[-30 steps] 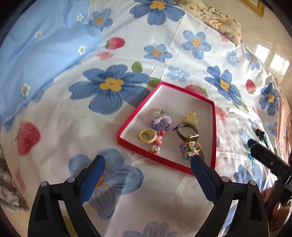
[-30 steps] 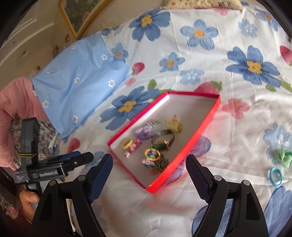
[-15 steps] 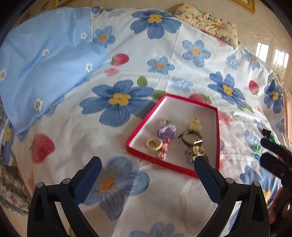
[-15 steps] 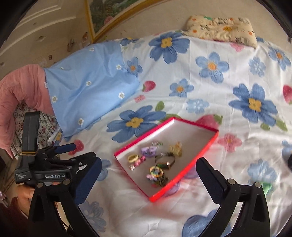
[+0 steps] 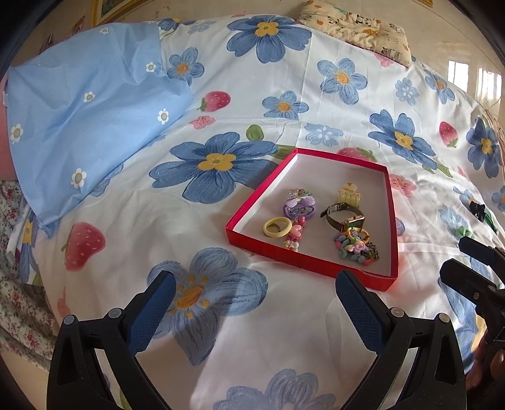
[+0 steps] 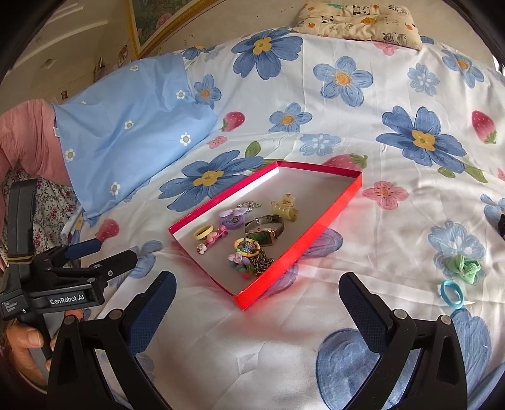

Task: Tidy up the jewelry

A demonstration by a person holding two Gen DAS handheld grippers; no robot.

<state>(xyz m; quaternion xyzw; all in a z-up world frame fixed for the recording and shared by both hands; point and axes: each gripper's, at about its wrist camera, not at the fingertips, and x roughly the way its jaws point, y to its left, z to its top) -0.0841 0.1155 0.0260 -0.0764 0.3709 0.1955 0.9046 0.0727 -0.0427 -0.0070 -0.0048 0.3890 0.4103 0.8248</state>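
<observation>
A shallow red box lies on the flowered bedsheet. It holds a yellow ring, a purple clip, a yellow claw clip, a watch and a bead bracelet. My left gripper hovers open and empty just short of the box's near wall. My right gripper is also open and empty, near the box's closest corner. A green bow and a blue hair tie lie on the sheet to its right.
A light blue pillow lies at the back left and a cartoon-print pillow at the far edge. A black bow rests on the sheet at the right. A person's hand holds the left gripper.
Both cameras have pulled back from the box, which now looks smaller, with more of the bed in view. The right gripper's jaws have spread wider.
</observation>
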